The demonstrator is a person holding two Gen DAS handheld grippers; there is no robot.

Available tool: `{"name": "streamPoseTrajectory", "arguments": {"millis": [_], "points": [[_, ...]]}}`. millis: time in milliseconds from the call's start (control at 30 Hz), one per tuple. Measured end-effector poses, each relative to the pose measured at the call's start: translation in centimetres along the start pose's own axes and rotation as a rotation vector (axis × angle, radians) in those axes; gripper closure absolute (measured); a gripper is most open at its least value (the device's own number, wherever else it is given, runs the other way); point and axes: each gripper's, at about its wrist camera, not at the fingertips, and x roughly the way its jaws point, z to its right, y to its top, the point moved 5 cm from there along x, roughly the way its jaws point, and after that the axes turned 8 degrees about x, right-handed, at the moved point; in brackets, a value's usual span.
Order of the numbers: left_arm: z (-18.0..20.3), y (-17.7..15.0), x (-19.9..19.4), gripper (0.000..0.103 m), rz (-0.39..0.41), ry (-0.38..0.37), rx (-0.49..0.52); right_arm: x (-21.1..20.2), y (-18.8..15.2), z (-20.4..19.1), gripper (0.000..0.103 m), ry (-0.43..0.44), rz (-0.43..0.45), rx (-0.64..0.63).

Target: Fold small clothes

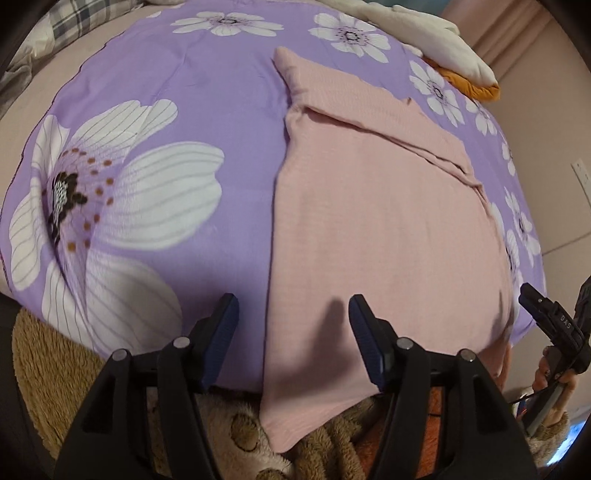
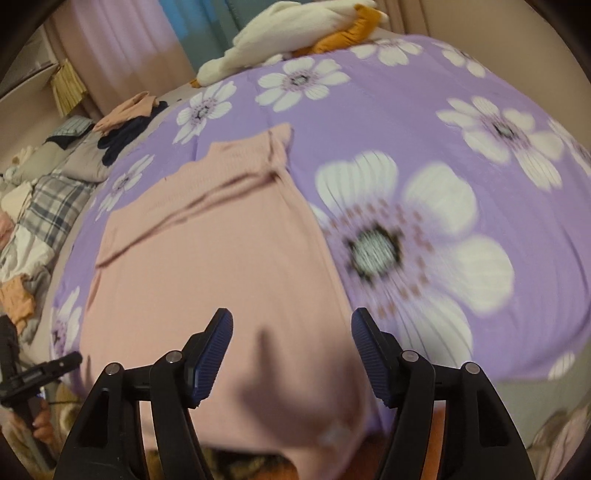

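Observation:
A pink garment (image 1: 376,221) lies flat on the purple flowered bedspread (image 1: 207,110), folded lengthwise, with its near end hanging over the bed's front edge. My left gripper (image 1: 293,314) hovers open above the garment's near left edge, nothing between its blue pads. In the right wrist view the same pink garment (image 2: 207,266) stretches away, a sleeve folded across its far part. My right gripper (image 2: 291,328) is open over the garment's near right edge, and its pads grip nothing. The right gripper (image 1: 535,306) also shows at the far right of the left wrist view.
A white and orange pile of clothes (image 2: 295,33) sits at the far side of the bed. More clothes and a plaid blanket (image 2: 48,206) lie to the left. A brown fuzzy fabric (image 1: 44,369) hangs below the bed's front edge. A wall (image 1: 554,147) stands to the right.

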Motion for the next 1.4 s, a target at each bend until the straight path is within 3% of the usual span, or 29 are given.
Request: {"name": "streamPoseTrajectory", "arguments": {"millis": [500,600,667,700,733,767,833,900,1067,1400], "points": [[1.5,-3.8,1.0,0.043,-0.042,-0.044,0.008,0.8,-6.6,2.2,0.039,-0.003,-0.138,0.062],[1.5,-4.7,1.8,0.043,-0.072,-0.062,0.005,1.4,-7.5,1.9,0.055,0.014,-0.172,0.047],[1.4,-5.2,2.8,0.048,-0.11,-0.082,-0.014,1.7,-7.8,1.8,0.074,0.023,-0.191,0.045],[1.3,-5.4,3.0,0.053,-0.122,-0.095,-0.023,2.0,-7.9,1.8,0.086,0.024,-0.207,0.044],[1.3,-5.6,3.4,0.059,-0.134,-0.11,-0.034,2.0,-8.0,1.7,0.091,0.024,-0.211,0.043],[1.2,-5.8,3.5,0.061,-0.144,-0.118,-0.042,1.9,-8.0,1.6,0.091,0.032,-0.208,0.04],[1.1,-6.0,3.6,0.082,-0.161,-0.116,-0.05,1.1,-7.8,1.0,0.093,0.077,-0.198,0.027],[1.5,-5.6,3.2,0.095,-0.143,-0.128,-0.044,0.3,-7.4,0.6,0.094,0.12,-0.195,0.042],[1.9,-5.1,1.8,0.097,-0.102,-0.159,-0.068,-1.7,-5.7,-1.2,0.094,0.214,-0.164,0.033],[3.1,0.4,-4.5,0.097,0.117,-0.268,-0.06,-4.6,0.2,-5.8,0.094,0.341,-0.001,-0.061]]}}
